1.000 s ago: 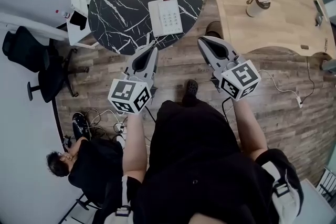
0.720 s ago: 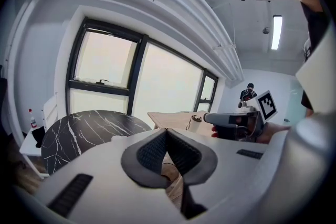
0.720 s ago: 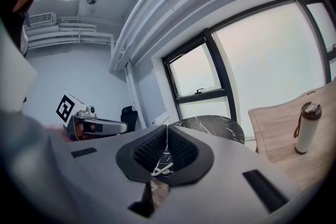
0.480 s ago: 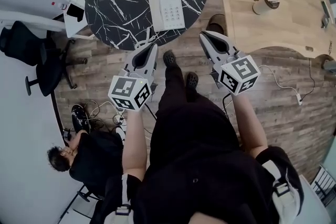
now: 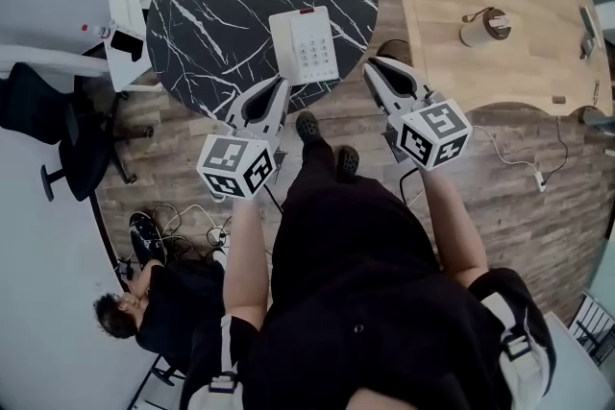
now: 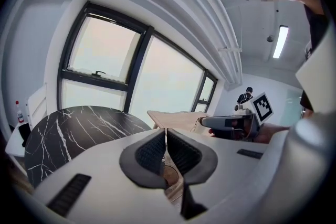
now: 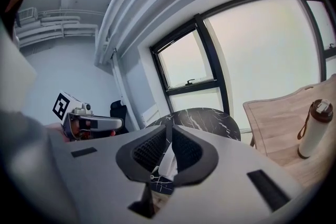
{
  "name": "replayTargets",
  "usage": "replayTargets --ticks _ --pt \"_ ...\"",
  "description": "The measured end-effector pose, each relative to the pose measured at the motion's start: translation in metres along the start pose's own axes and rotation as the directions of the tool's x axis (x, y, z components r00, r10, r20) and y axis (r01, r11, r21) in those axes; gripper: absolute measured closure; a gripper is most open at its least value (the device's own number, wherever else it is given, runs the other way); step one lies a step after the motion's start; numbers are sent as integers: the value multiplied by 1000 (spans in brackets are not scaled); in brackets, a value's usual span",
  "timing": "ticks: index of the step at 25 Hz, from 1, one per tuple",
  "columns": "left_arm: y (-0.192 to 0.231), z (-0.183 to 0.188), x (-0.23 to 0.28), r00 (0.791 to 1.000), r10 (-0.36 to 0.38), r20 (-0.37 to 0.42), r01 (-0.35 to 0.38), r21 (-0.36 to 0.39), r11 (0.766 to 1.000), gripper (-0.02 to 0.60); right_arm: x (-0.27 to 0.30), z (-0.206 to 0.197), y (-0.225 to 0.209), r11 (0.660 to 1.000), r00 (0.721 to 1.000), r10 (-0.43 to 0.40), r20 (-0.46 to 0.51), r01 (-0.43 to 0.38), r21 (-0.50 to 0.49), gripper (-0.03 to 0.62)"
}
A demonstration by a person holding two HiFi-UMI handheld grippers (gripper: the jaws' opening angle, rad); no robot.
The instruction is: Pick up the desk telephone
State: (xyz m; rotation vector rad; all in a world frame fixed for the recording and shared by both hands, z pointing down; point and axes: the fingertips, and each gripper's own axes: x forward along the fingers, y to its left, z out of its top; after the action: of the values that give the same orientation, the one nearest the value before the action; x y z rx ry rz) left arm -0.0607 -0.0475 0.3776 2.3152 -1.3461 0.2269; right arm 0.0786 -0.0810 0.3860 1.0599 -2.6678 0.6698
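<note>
- Table (image 5: 221,5): round, black marble, just ahead of both grippers.
- Phone (image 5: 304,44): flat on table by its near rim, beyond and between the two tips, untouched.
- Left gripper (image 5: 277,84): over table's rim, jaws pressed together, empty.
- Right gripper (image 5: 371,65): beside table's rim, likewise closed, empty.

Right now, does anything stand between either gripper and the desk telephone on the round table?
Nothing visible does. The desk telephone lies alone by the edge of the black marble table. The left gripper and right gripper, both shut, are just short of it, with only bare tabletop and floor between.
</note>
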Motion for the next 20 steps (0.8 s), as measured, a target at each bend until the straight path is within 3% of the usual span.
replayTargets --ticks 8,15,17,18,20 --pt "49 12 34 998 -53 -28 53 -18 998 565 47 6 -19 998 996 -67 -62 67 -2 560" --pt "79 0 53 988 -123 -91 120 -42 992 563 78 -7 -29 993 987 -109 -122 115 41 554" --pt "86 -2 57 985 -142 -99 136 -63 989 541 85 -12 -29 991 984 -113 -140 121 49 535" --pt "90 -3 58 983 -152 -103 145 -75 987 495 89 -14 -29 991 982 -115 -150 123 49 509" --pt "97 -9 62 979 -169 -117 158 -95 983 474 96 -21 -28 991 978 -118 -173 128 48 453"
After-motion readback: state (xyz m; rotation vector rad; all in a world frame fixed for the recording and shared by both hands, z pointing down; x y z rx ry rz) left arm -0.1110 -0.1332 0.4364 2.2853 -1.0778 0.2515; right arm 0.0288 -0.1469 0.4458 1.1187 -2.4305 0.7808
